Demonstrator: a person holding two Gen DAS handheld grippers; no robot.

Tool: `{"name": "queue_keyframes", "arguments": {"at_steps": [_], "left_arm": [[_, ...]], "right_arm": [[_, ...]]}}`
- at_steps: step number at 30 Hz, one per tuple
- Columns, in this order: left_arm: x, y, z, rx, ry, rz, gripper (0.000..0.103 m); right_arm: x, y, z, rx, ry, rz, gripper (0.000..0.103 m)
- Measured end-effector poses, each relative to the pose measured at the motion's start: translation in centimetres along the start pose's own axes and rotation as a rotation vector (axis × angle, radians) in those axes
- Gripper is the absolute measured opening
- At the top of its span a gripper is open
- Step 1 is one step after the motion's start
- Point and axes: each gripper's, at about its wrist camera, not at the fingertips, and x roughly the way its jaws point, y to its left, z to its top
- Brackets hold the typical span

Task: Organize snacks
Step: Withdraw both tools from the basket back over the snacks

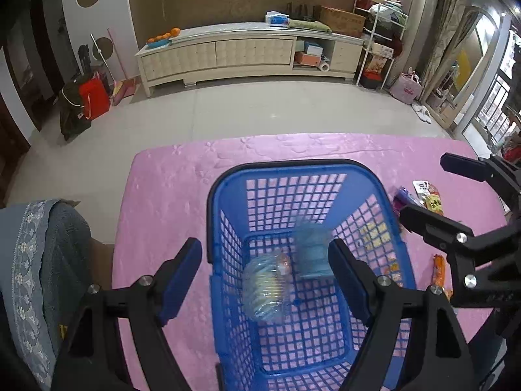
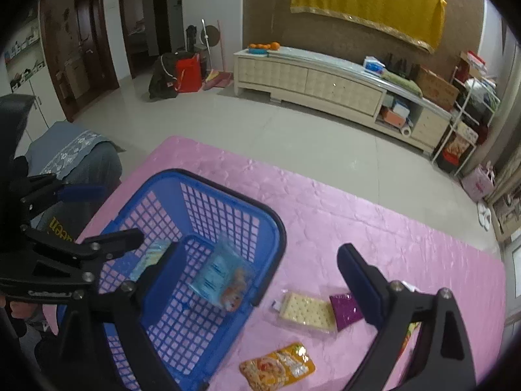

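A blue lattice basket [image 1: 215,208] [image 2: 276,231] stands on the pink table. Two clear snack packs are in it: one [image 1: 267,288] on its floor, a blurred light-blue one [image 1: 311,251] [image 2: 221,277] beside it. My left gripper [image 1: 265,277] is open and empty above the basket. My right gripper [image 2: 263,270] is open and empty over the basket's right rim; it also shows in the left wrist view [image 1: 426,189]. On the cloth right of the basket lie a cracker pack [image 2: 307,311], a purple pack [image 2: 345,309] and an orange pack [image 2: 278,369].
The pink tablecloth [image 1: 169,202] [image 2: 374,228] covers the table. A grey-blue cloth-covered seat [image 1: 35,260] stands at the left. More snack packs [image 1: 429,197] lie at the table's right side. A long cabinet [image 1: 247,55] stands across the tiled floor.
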Motion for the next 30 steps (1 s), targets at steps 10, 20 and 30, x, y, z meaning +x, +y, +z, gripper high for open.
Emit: {"name": "queue_keyframes", "arguments": {"at_steps": [10,20,30], "left_arm": [[-3.3,-3.7,-1.1,0.048,-0.029,-0.009,0.078],[-6.6,-8.6,-2.0,0.098,-0.070,-0.031,0.078],[-9.3,-13.2,-3.9,0.115,-0.114,-0.078,0.078]], "right_arm": [[-3.8,-2.7,-2.7,0.095,0.022,0.013,0.096],[-9.2,-5.2,-4.9,0.166,-0.006,0.001,0.096],[-13.9,-7.1,-8.4,0.184,-0.030,-0.018,0.096]]}}
